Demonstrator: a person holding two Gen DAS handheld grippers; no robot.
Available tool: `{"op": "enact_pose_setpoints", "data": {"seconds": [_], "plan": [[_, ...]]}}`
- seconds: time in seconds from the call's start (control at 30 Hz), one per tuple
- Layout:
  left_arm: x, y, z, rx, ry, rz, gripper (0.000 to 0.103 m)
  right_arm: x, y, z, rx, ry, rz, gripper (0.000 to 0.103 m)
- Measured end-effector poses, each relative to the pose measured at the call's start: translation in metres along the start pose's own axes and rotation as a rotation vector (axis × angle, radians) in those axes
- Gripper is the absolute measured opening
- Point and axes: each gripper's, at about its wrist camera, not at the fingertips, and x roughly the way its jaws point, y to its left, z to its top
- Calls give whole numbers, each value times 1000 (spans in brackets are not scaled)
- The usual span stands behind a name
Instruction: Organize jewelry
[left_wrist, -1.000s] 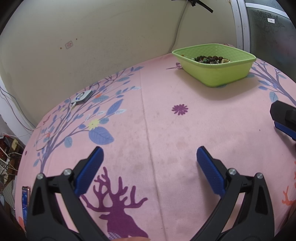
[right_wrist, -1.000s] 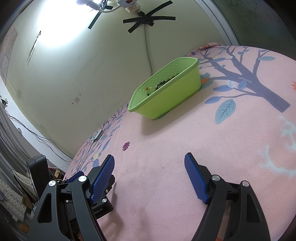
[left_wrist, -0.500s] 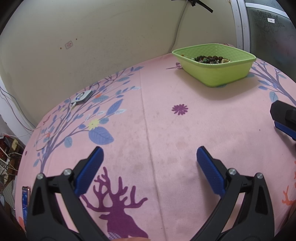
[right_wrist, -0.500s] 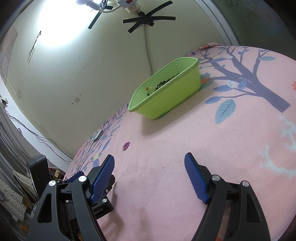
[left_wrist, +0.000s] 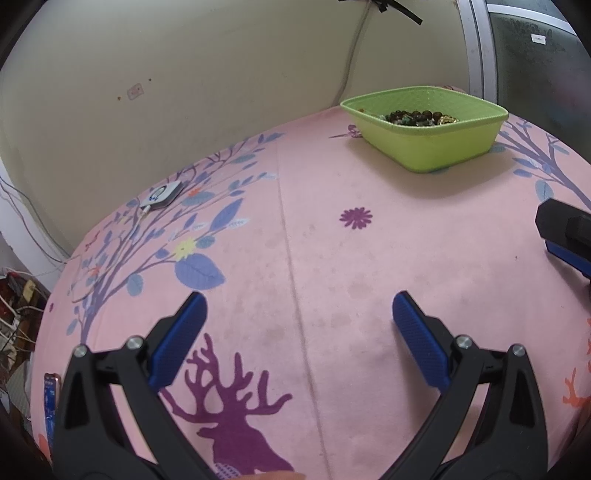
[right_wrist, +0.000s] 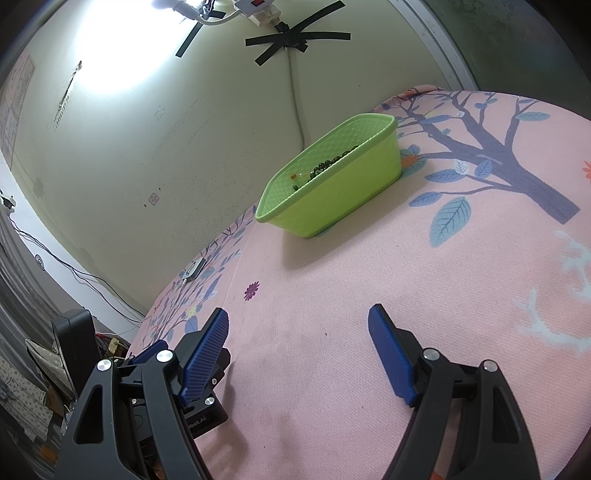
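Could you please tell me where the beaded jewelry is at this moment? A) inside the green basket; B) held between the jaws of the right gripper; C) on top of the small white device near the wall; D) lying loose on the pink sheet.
A: the dark beaded jewelry lies inside the green basket, while the right gripper is open with only bare pink sheet between its jaws.

Beads (left_wrist: 417, 118), probably bracelets, lie in the basket (left_wrist: 436, 147) at the bedspread's (left_wrist: 295, 258) far side.
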Motion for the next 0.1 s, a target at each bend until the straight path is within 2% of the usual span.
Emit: {"op": "enact_pose_setpoints", "data": {"seconds": [0.1], "plan": [[1,0,1,2,1,-1,97,1,1,-1,0,1,-1,54]]}}
